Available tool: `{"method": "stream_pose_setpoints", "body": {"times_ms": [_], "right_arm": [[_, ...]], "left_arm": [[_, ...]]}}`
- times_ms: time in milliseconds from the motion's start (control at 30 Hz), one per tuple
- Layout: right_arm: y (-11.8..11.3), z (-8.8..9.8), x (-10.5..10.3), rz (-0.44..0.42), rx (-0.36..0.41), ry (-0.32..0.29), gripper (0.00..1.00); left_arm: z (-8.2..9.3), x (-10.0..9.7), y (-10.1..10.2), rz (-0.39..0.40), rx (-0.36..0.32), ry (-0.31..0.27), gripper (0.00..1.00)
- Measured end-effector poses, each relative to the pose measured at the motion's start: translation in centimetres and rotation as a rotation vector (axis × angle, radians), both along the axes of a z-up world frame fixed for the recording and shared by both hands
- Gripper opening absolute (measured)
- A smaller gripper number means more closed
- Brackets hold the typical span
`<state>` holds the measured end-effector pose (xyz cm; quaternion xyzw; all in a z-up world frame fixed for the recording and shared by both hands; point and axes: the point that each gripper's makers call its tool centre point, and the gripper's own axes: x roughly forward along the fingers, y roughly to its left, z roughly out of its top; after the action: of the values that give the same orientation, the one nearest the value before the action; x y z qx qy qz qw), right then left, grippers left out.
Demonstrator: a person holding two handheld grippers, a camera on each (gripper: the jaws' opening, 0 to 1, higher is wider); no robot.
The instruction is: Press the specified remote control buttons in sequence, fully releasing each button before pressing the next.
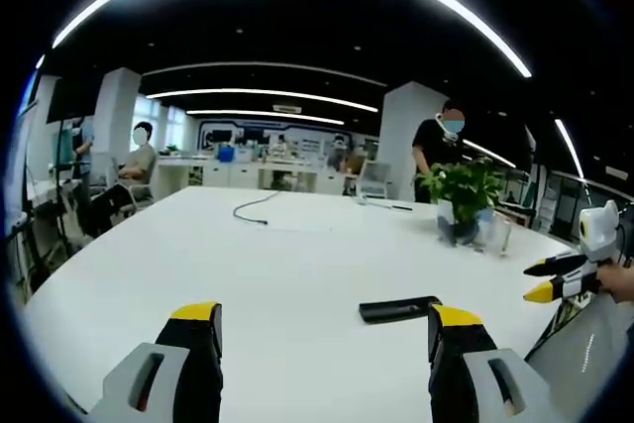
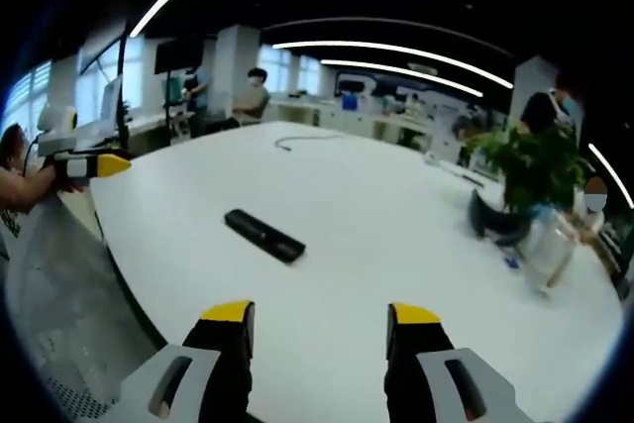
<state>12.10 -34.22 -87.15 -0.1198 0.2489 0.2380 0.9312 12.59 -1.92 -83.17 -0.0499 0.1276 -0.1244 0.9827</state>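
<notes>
The yellow-tipped jaws of both the left gripper and the right gripper are held apart and empty above the white table, where the slim black remote control lies flat ahead-left of the right jaws, its long axis slanted across them, arguably nearer the left gripper.

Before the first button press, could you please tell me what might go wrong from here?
The remote is slim and lies loose on the smooth white table, so an off-centre push could slide it. Both tongs, left and right, are open and apart from it, so a wide tip might hit two buttons.
</notes>
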Motion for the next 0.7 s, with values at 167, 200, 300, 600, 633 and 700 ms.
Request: {"method": "stream_pose_setpoints", "body": {"times_ms": [167,200,300,600,633,700], "right_arm": [[0.01,0.0,-0.03,0.001,0.001,0.001,0.51],[0.0,0.0,-0.03,0.001,0.002,0.001,0.51],[-0.01,0.0,-0.03,0.001,0.001,0.001,0.51],[-0.03,0.03,-0.04,0.0,0.004,0.0,0.51],[-0.03,0.02,-0.06,0.0,0.004,0.001,0.51],[-0.06,0.02,-0.06,0.0,0.004,0.0,0.5]], "left_arm": [[-0.04,-0.01,-0.01,0.0,0.002,0.001,0.89],[-0.04,-0.01,-0.01,0.0,0.003,0.001,0.88],[-0.07,-0.02,0.01,0.001,0.003,0.003,0.88],[-0.15,-0.02,-0.04,0.0,0.005,0.007,0.88],[-0.18,-0.03,-0.05,0.0,0.006,0.008,0.88],[-0.17,-0.04,-0.07,0.0,0.006,0.006,0.88]]}}
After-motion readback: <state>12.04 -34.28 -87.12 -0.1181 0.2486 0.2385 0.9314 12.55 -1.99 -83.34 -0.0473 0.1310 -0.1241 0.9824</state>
